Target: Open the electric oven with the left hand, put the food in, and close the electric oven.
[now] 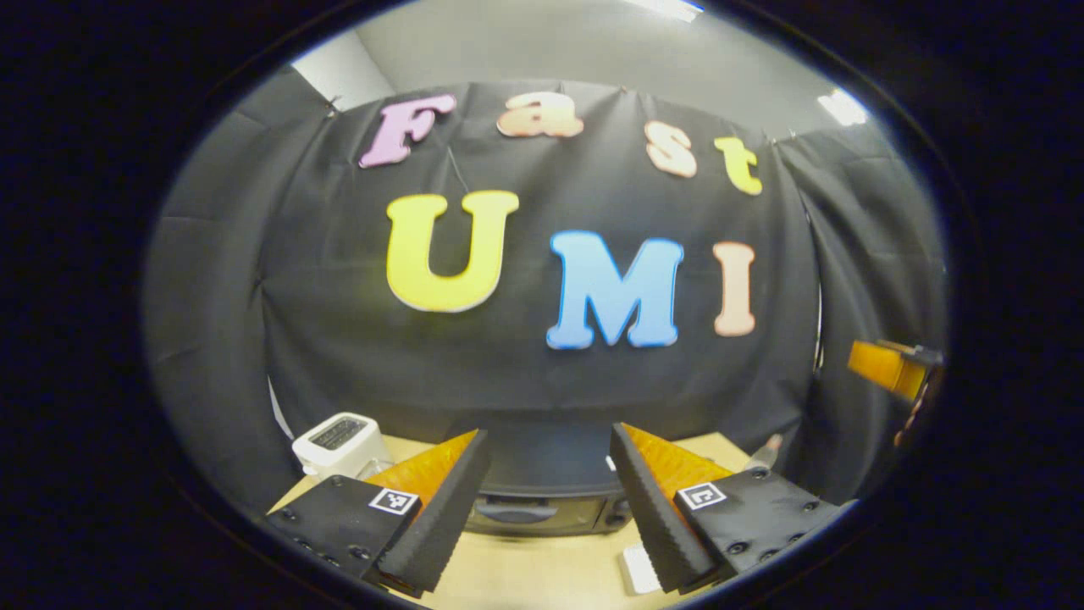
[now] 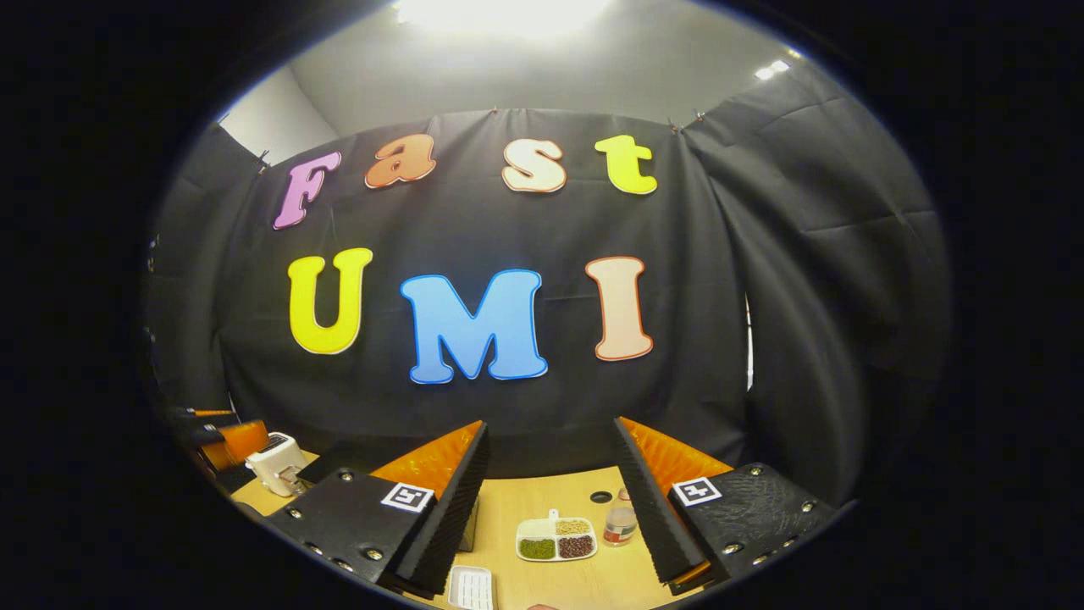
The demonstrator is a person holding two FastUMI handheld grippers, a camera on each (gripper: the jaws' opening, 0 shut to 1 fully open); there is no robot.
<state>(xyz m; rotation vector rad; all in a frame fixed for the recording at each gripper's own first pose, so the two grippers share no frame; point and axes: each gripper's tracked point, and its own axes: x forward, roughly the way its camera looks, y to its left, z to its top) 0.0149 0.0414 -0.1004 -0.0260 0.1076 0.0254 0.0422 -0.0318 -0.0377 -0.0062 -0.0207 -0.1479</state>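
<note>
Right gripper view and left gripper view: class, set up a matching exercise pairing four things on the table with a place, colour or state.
Things:
1. toaster
2. electric oven
3. divided dish
4. left hand-held gripper

Descriptions:
A. open, holding nothing
B. door closed
C. white, at the table's left end
D. holds green, tan and dark food

Pairs: 1-C, 2-B, 3-D, 4-A

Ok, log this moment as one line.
stage: start | oven: door shut | left tongs: open, empty, facing oven | right tongs: open, empty | food tray: on table
</note>
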